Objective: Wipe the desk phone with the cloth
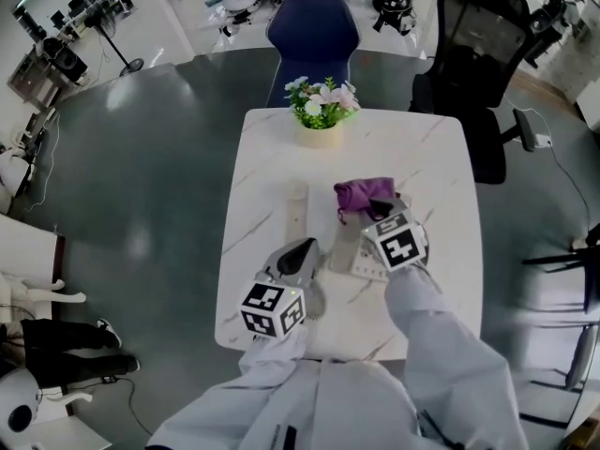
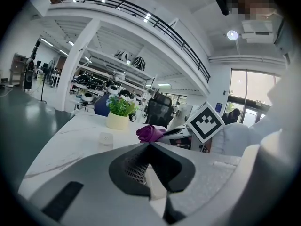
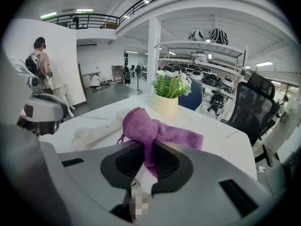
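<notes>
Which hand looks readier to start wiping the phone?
The right gripper: its jaws are shut on the purple cloth, close by the white desk phone. The left gripper is shut and empty.

Handset (image 1: 296, 216) lies left of cloth (image 1: 364, 193); flower pot (image 1: 319, 134) blocks far edge; table (image 1: 441, 176) right side open

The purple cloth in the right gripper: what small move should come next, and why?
Probably pull the right gripper back a little and lower it, so that the purple cloth lands on the phone base. Its jaws are shut on the cloth, which sits bunched beyond the base. The handset lies apart on the table, so the base is bare.
</notes>
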`<state>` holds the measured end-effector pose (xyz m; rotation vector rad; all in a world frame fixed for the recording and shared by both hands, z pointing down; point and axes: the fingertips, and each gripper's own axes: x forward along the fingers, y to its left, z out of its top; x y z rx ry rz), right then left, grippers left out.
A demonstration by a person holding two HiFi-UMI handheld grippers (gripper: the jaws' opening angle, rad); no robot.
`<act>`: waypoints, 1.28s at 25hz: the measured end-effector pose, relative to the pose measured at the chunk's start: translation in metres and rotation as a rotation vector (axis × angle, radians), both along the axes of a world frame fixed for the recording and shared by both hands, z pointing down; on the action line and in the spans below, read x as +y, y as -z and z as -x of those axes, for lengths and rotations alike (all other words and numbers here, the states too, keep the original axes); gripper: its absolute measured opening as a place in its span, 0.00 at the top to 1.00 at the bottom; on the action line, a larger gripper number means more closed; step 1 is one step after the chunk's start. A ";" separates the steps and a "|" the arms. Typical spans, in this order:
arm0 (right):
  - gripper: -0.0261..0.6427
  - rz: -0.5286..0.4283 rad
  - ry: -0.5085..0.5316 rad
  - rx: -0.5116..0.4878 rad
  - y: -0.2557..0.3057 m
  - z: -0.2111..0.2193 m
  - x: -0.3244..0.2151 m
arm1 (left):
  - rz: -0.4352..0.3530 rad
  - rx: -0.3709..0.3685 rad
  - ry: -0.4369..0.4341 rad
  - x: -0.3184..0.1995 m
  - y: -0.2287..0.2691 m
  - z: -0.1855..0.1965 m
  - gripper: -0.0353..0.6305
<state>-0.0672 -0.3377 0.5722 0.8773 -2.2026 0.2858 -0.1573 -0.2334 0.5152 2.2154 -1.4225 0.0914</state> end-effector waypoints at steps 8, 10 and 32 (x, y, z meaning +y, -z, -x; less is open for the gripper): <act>0.91 0.021 -0.017 0.007 -0.007 0.000 0.013 | 0.000 0.000 -0.031 0.007 -0.007 0.002 0.95; 0.91 0.018 -0.018 0.010 -0.006 0.001 0.015 | 0.000 0.002 -0.039 0.008 -0.008 0.002 0.95; 0.91 0.056 0.037 0.015 -0.012 0.003 0.050 | 0.015 -0.019 -0.031 0.025 -0.010 -0.004 0.95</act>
